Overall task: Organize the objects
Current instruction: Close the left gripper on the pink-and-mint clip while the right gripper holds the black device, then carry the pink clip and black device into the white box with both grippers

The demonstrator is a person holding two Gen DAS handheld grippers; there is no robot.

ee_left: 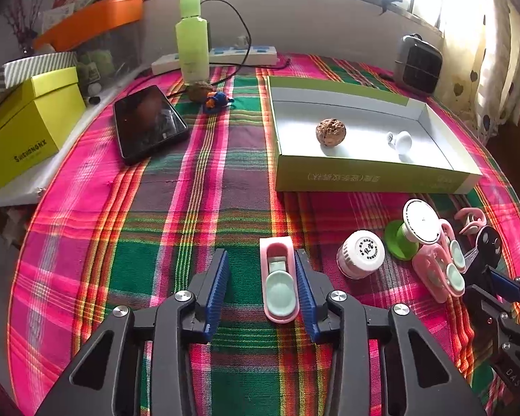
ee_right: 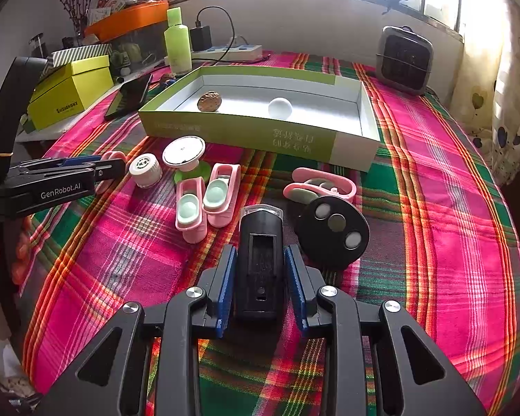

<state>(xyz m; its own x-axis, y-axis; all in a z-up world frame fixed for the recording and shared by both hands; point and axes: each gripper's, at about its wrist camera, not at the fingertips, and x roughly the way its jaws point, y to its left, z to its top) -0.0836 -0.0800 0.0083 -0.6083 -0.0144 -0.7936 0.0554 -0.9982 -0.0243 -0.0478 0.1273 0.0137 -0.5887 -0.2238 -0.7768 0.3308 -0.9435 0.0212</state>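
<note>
- Covering the table: a plaid cloth [ee_left: 197, 215] in pink, green and orange.
- Left gripper [ee_left: 261, 287] — jaws apart; a pink clip [ee_left: 279, 279] with a mint pad lies on the cloth between them, touching the right-hand pad, with a clear gap to the left-hand one.
- Right gripper [ee_right: 260, 274] — a black oblong device [ee_right: 260, 263] sits between its blue pads; the left-hand pad looks to be against it, but whether both sides press I cannot tell.
- Green-sided open box [ee_right: 246, 128], white inside, far of both grippers; it holds a walnut [ee_right: 209, 101] on the left and a white knob [ee_right: 280, 107] to its right, well apart.
- Two more pink clips [ee_right: 206, 204] side by side, touching, near the box's front wall.
- White round jar [ee_right: 145, 170] left of them, just beside a green-based disc stand [ee_right: 187, 159].
- Black round remote [ee_right: 332, 232] with three buttons, just right of the black device; a pink looped holder [ee_right: 320, 185] beyond it.
- Far edge — green bottle [ee_left: 191, 38], power strip [ee_left: 222, 57], dark phone [ee_left: 149, 123], small heater [ee_left: 417, 64].
- Yellow box [ee_left: 27, 128] at far left, off the cloth.
</note>
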